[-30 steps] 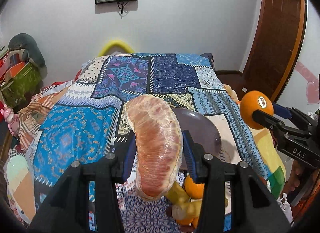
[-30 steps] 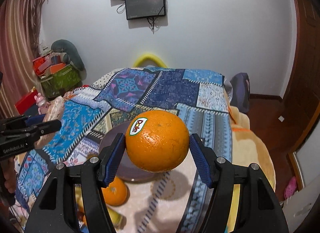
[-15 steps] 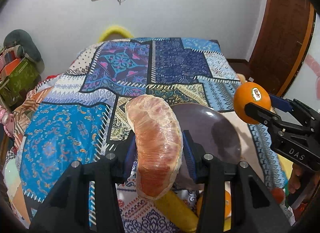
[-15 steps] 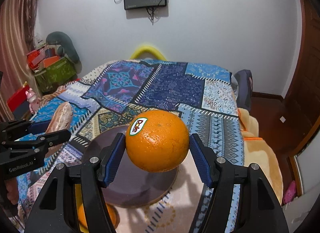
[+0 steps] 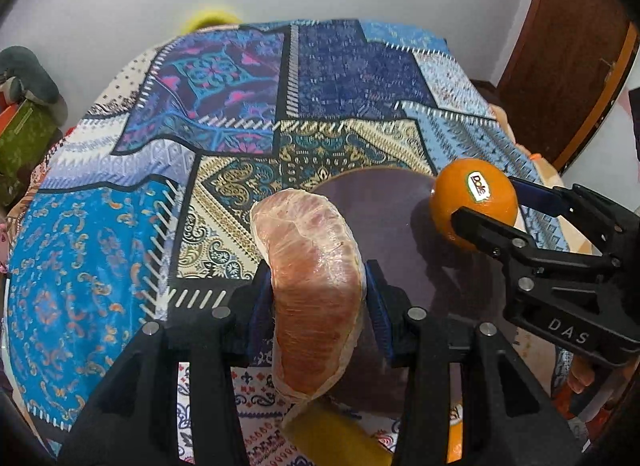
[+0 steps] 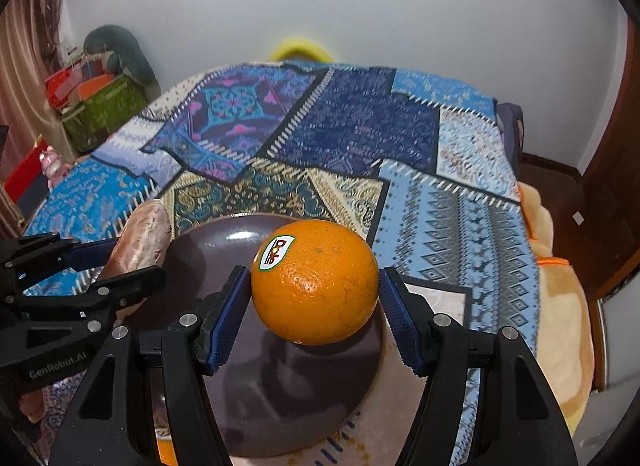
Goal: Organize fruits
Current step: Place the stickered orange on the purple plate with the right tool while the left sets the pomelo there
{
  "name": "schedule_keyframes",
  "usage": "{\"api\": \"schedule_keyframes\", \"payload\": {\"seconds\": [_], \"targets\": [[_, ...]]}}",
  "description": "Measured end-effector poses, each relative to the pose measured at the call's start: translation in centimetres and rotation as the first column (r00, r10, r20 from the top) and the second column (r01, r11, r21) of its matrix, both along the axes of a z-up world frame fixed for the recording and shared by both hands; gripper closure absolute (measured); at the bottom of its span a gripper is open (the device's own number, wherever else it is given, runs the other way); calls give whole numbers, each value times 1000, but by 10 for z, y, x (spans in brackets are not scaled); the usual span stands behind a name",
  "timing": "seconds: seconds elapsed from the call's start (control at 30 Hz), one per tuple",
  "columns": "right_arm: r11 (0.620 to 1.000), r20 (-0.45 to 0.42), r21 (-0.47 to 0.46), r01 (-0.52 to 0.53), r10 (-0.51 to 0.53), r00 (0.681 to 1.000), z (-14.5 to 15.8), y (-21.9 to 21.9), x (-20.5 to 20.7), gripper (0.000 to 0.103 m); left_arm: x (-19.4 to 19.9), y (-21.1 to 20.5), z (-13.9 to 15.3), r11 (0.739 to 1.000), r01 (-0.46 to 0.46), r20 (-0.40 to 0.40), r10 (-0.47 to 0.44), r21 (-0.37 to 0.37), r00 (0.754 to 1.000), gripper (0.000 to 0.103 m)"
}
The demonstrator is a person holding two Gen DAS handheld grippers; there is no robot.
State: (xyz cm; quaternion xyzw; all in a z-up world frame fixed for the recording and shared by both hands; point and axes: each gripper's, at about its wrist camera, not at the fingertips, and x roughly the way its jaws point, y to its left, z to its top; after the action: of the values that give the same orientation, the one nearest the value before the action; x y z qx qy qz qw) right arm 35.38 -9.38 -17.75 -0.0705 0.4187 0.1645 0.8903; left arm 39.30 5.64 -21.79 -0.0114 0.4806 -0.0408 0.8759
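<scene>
The left gripper [image 5: 318,302] is clamped on a peeled pomelo segment [image 5: 316,290], its blue pads pressed to either side of the pink, membrane-wrapped wedge, which stands upright between the jaws above the near-left edge of a dark purple plate [image 5: 384,217]. The right gripper [image 6: 314,308] is closed tight around an orange [image 6: 316,282] (a Dole sticker sits on its upper left), held in the air over the same plate [image 6: 280,386]. The plate rests on a patchwork bedspread [image 5: 240,105] of blue, gold and purple panels. Below the left gripper a banana [image 5: 332,438] lies on the cloth, and another orange [image 5: 454,434] peeks out beside the plate's near rim.
</scene>
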Motion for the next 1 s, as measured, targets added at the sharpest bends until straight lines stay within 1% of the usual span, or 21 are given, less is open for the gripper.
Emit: {"api": "schedule_keyframes", "payload": {"seconds": [0.17, 0.3, 0.43, 0.53, 0.57, 0.6, 0.67, 0.87, 1.0], "targets": [[1000, -54, -17, -1, 0, 999, -11, 3, 10, 41, 7, -3, -11, 1000, 15, -27, -14, 27, 1000, 59], [999, -71, -37, -7, 5, 997, -17, 6, 12, 40, 8, -4, -12, 999, 18, -29, -17, 30, 999, 58], [998, -76, -55, -17, 13, 997, -16, 8, 14, 40, 8, -3, -12, 1000, 22, -28, -21, 19, 999, 58], [998, -86, -57, -18, 13, 996, -17, 8, 14, 38, 5, -3, -7, 1000, 22, -16, -21, 23, 1000, 53], [998, -88, -55, -16, 11, 996, -17, 7, 14, 38, 3, -3, -5, 999, 23, -12, -22, 22, 1000, 49], [998, -91, -53, -15, 10, 996, -18, 6, 13, 38, 1, -4, -2, 999, 27, -6, -26, 22, 1000, 47], [999, -96, -48, -17, 12, 995, -17, 5, 12, 38, -3, -5, 2, 999, 27, 5, -27, 36, 1000, 47], [999, -38, -47, -14, 12, 999, 8, 0, -4, 38, -23, -2, 21, 999, 11, 39, -12, 34, 999, 47], [1000, -4, -17, -7, 7, 1000, 29, -9, -23, 37, -45, 2, 42, 999, -6, 80, 3, 38, 997, 46]]}}
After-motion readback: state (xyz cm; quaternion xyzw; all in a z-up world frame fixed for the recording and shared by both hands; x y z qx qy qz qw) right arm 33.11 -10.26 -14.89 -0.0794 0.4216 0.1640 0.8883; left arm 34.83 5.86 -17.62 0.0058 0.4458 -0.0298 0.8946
